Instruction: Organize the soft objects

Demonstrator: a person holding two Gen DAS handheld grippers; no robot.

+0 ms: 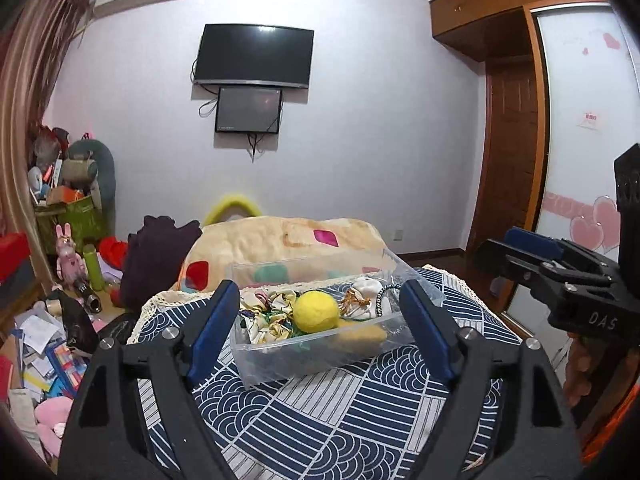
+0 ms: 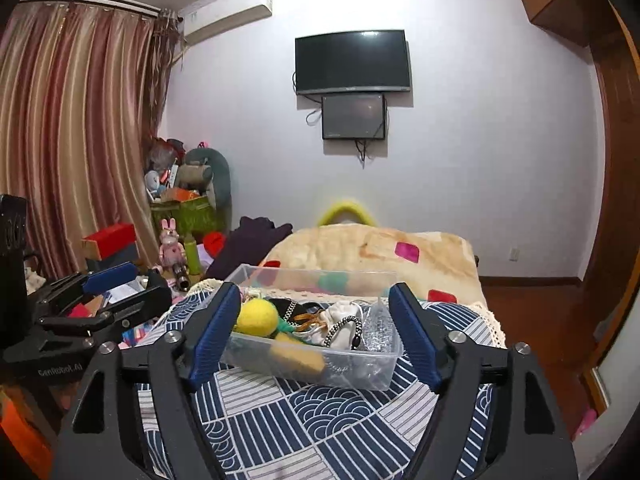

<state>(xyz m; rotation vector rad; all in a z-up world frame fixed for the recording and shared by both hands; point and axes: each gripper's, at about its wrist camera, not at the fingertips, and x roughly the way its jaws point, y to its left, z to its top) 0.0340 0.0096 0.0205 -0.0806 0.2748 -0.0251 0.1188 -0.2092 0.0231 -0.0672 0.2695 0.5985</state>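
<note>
A clear plastic bin point(image 1: 280, 356) point(image 2: 360, 368) stands on the blue-and-white patterned cloth point(image 1: 340, 412) point(image 2: 312, 416). It holds a yellow felt ball point(image 1: 316, 312) point(image 2: 256, 317), a patterned scarf point(image 1: 264, 320), a white pouch point(image 1: 370, 288) point(image 2: 340, 316), a braided band point(image 2: 344, 326) and a yellow sponge point(image 2: 296, 354). My left gripper point(image 1: 320, 304) is open and empty, hovering before the bin. My right gripper point(image 2: 316, 308) is open and empty, also before the bin. Each gripper shows at the edge of the other's view, the right one point(image 1: 532, 252) and the left one point(image 2: 108, 284).
A beige quilt point(image 1: 280, 240) point(image 2: 380, 248) lies behind the bin. A dark garment point(image 1: 156, 256) sits to its left. Cluttered toys, boxes and papers point(image 1: 48, 344) fill the floor at left. A wardrobe point(image 1: 580, 120) stands at right.
</note>
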